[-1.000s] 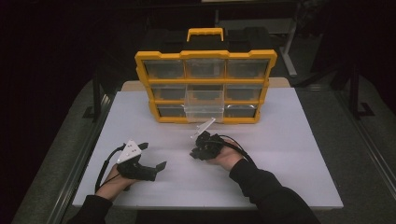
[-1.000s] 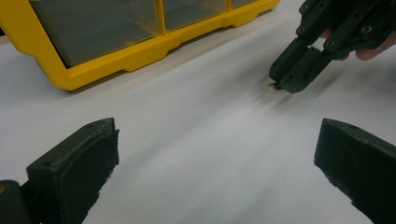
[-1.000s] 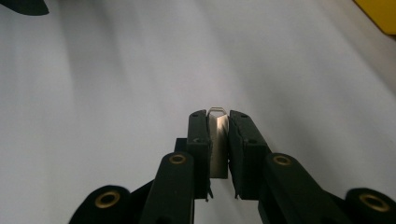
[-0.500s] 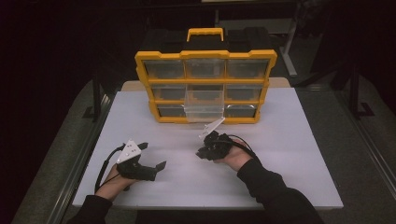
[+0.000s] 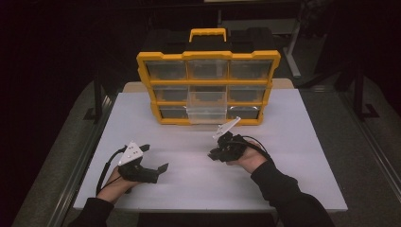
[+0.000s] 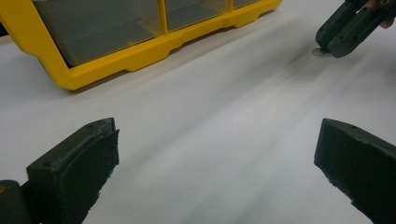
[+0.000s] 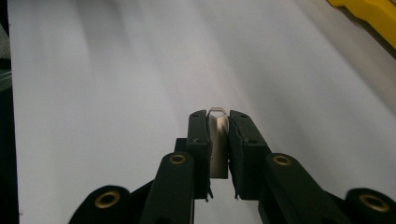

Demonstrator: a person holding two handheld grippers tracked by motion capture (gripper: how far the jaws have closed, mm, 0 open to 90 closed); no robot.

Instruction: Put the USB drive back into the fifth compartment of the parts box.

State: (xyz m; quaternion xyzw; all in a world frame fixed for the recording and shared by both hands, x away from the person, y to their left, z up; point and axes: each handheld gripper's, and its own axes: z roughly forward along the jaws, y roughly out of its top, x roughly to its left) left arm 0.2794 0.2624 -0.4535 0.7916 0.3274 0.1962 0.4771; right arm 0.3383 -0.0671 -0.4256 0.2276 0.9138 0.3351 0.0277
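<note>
My right gripper (image 7: 218, 117) is shut on a small thin silver metal piece (image 7: 218, 140) held upright between its jaws, just above the white table. In the high view the right gripper (image 5: 213, 154) sits in front of the yellow drawer organizer (image 5: 208, 56), pointing left. The organizer's bottom middle clear drawer (image 5: 206, 113) is pulled out. My left gripper (image 5: 153, 157) rests at the front left of the table, its jaws wide apart with nothing between them. In the left gripper view, the left gripper (image 6: 217, 158) faces the organizer's base (image 6: 140, 51) and the right gripper (image 6: 348, 28) beyond.
The white table top (image 5: 293, 156) has dark floor and metal rails on both sides. The organizer has a yellow carry handle (image 5: 207, 33) and stands at the table's back middle. Cables trail from both grippers toward the person's sleeves.
The right hand has shifted a little to the right in front of the organizer, still holding the metal piece. The left gripper has stayed where it was.
</note>
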